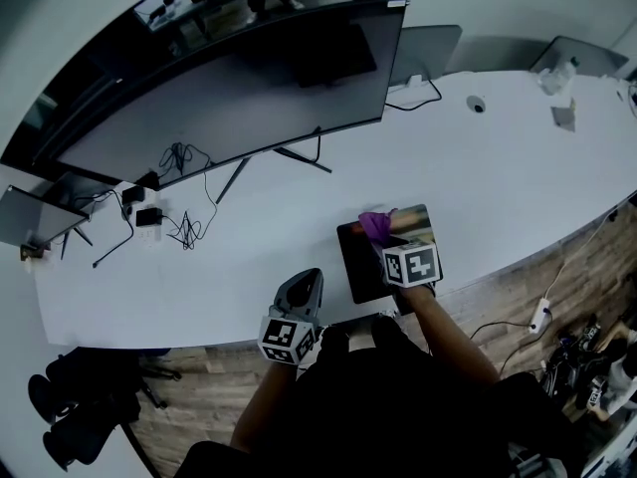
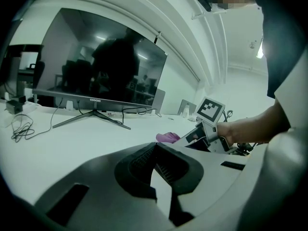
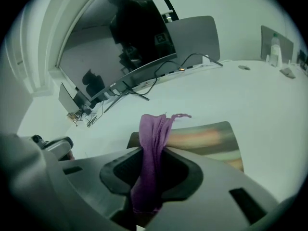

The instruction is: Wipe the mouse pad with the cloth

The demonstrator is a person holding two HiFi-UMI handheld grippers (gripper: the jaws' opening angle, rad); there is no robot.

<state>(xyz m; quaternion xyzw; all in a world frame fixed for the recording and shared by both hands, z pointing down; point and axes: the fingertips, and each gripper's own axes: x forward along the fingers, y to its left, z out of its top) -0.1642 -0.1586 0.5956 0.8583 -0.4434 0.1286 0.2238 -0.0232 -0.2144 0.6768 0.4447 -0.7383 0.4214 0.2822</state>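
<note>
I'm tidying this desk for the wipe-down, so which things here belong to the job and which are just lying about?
In the job: cloth, clamped in the right gripper; mouse pad.
Lying about: monitor; cables; left gripper, shut and empty.

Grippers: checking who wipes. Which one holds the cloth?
The right gripper, shut on the purple cloth over the mouse pad; the left gripper is shut, empty.
</note>
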